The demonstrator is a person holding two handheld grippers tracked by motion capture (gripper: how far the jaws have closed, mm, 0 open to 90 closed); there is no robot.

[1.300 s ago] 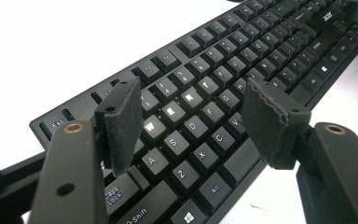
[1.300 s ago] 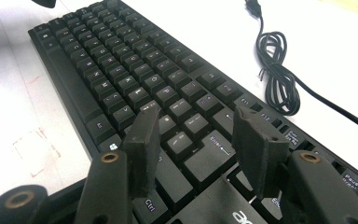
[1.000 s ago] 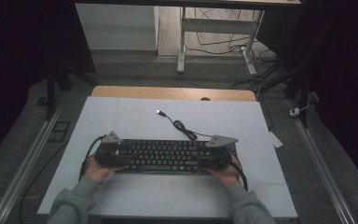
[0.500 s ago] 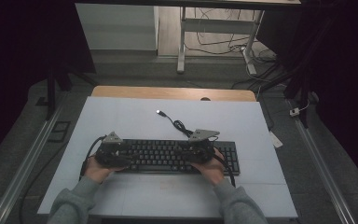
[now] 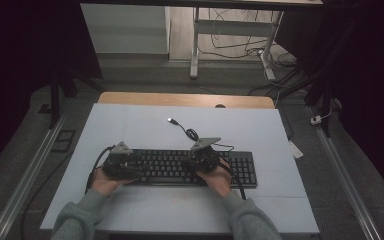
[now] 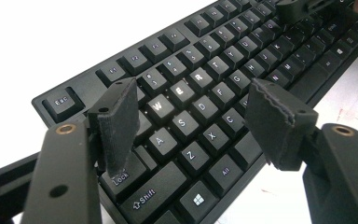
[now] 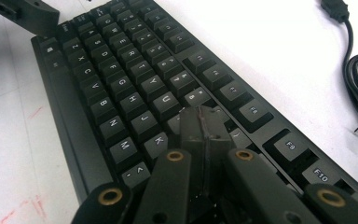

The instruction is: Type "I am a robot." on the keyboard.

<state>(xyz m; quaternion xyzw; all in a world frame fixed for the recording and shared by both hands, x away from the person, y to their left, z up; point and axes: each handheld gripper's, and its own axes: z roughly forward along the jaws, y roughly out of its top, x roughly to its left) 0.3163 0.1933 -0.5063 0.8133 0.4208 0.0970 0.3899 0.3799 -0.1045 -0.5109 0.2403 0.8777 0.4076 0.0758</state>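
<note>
Left rail: I see a metal rail point(image 5: 25, 185) running diagonally along the lower left of the high view, off the desk.
Desk: my desk point(image 5: 130, 125) is a pale sheet taking up the middle of the high view, with a wooden edge strip point(image 5: 185, 99) along its top.
Left tongs: my left tongs point(image 5: 122, 165) sit over the left end of the keyboard, left of centre in the high view. In the left gripper view their pads point(image 6: 119, 123) stand wide apart above the W, A, S keys, with nothing held between them.
Keyboard: the black keyboard point(image 5: 172, 167) lies in the lower middle of the high view, flat on the desk. Its long axis runs left to right across the frame, number pad at the right end, the key rows facing the bottom edge.
Right tongs: my right tongs point(image 5: 203, 157) are over the keyboard's middle, just right of centre. In the right gripper view the jaws have just been closing and now meet, pads point(image 7: 204, 128) pressed together above the keys near K, gripping nothing.
Cable: a black cable point(image 5: 190, 134) loops on the desk just above the keyboard, its plug point(image 5: 171, 120) lying loose toward upper centre, well clear of both tongs.
Beyond: white desk legs point(image 5: 195, 45) and floor wiring point(image 5: 240, 47) sit at the top of the frame.
</note>
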